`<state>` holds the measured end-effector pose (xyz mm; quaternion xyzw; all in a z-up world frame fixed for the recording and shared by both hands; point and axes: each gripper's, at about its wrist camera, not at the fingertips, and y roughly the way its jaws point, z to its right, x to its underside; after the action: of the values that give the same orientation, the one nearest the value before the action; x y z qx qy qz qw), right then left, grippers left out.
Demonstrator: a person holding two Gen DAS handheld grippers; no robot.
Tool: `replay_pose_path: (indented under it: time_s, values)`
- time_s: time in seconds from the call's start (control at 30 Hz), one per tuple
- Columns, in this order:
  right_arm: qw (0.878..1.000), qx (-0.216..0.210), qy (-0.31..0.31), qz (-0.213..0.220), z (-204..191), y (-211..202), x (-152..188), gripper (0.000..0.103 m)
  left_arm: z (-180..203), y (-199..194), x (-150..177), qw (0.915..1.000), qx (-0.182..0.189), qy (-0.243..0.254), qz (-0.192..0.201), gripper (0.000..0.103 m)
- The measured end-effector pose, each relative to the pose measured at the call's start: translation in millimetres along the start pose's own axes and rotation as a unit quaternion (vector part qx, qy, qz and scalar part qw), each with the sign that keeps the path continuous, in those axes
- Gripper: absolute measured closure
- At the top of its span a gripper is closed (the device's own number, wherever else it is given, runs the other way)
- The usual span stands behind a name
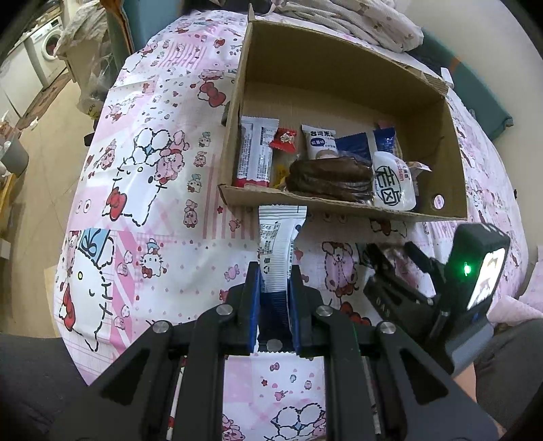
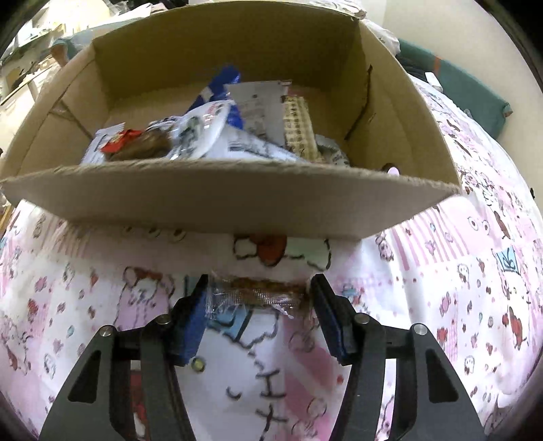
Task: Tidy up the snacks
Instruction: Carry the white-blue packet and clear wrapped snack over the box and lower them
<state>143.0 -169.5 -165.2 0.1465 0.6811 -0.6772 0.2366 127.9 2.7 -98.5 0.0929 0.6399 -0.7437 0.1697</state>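
A cardboard box (image 1: 342,207) stands on the pink cartoon-print cloth and holds several wrapped snacks, among them a brown packet (image 1: 329,179) and a white round packet (image 1: 393,183). My left gripper (image 1: 275,271) is shut on a white and blue snack packet (image 1: 276,247), held upright just short of the box's near wall. My right gripper (image 2: 259,293) is shut on a clear-wrapped brown snack (image 2: 258,293), held crosswise above the cloth in front of the box (image 2: 217,203). It also shows in the left wrist view (image 1: 395,254) at the right.
The cloth (image 1: 142,203) covers a table that drops off at the left to a tiled floor. A washing machine (image 1: 47,47) stands far left. Folded patterned fabric (image 1: 356,20) lies behind the box. A teal cushion (image 2: 471,91) lies at the right.
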Motion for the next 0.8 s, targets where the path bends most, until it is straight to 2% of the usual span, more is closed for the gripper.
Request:
replay_pose_path:
  time_s: [0.2, 0.43, 0.57, 0.67, 0.8]
  values:
    - [1.000, -0.015, -0.012, 0.000, -18.0, -26.6, 18.9, 0.043, -1.9, -3.7, -1.6, 1.0000, 0.000, -0.007, 0.006, 0.090]
    - [0.999, -0.042, 0.016, 0.025, -22.9, -67.1, 23.2, 0.043, -1.5, -16.2, -1.0, 0.9997, -0.001, -0.002, 0.025, 0.090]
    - [0.996, -0.066, 0.025, 0.054, -12.8, -98.4, 11.9, 0.043, 0.8, -37.7, -4.9, 0.9984, 0.005, 0.005, 0.056, 0.090]
    - [0.993, -0.084, 0.020, 0.082, -5.5, -124.1, -3.0, 0.043, 2.4, -63.7, -10.9, 0.9949, 0.044, -0.001, 0.090, 0.090]
    - [0.989, -0.103, 0.008, 0.105, 7.6, -144.9, -20.1, 0.043, 11.8, -87.9, -24.4, 0.9911, 0.042, 0.019, 0.125, 0.090]
